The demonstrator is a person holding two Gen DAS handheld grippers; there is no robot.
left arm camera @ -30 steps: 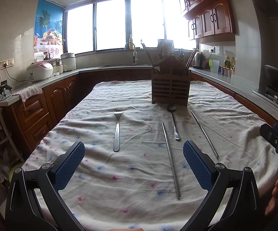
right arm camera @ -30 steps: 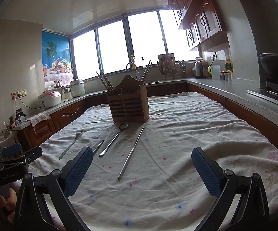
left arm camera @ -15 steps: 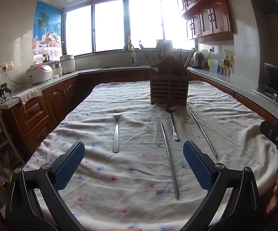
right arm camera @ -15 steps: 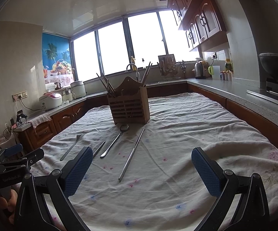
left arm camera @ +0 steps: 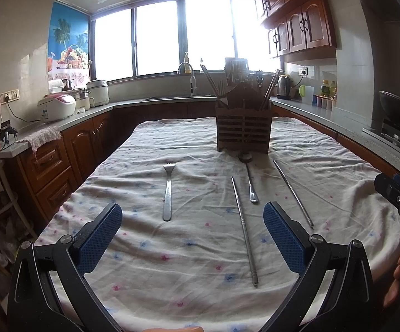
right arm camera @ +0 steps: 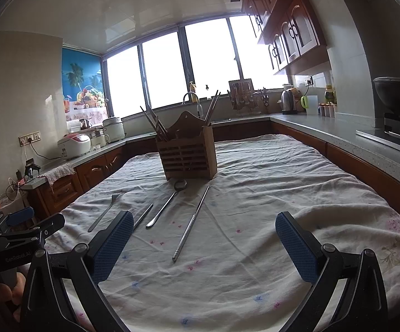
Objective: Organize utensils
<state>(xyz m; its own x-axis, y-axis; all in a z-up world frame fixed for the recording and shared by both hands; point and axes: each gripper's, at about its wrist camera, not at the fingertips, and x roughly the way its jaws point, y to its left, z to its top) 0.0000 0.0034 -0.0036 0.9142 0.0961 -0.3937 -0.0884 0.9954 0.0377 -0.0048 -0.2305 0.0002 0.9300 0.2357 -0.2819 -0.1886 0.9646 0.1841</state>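
Observation:
A wooden utensil holder [left arm camera: 243, 130] stands mid-table with chopsticks and a fork in it; it also shows in the right wrist view [right arm camera: 186, 153]. On the cloth in front of it lie a fork [left arm camera: 168, 191], a spoon [left arm camera: 249, 178] and two metal chopsticks [left arm camera: 244, 231] [left arm camera: 292, 192]. The right wrist view shows the fork [right arm camera: 104, 211], spoon [right arm camera: 166, 203] and chopsticks [right arm camera: 191, 222] [right arm camera: 143, 215]. My left gripper [left arm camera: 193, 235] is open and empty above the near cloth. My right gripper [right arm camera: 204, 244] is open and empty, right of the utensils.
A floral cloth covers the table [left arm camera: 189, 262]. Counters run round the room with rice cookers [left arm camera: 57, 106], a sink tap [left arm camera: 189, 78], a kettle [left arm camera: 283, 88] and a wok on the stove [left arm camera: 399, 110]. Cabinets [left arm camera: 50, 166] stand left of the table.
Both grippers have tilted slightly, so the holder and utensils sit a little lower in view. Nothing on the table has moved.

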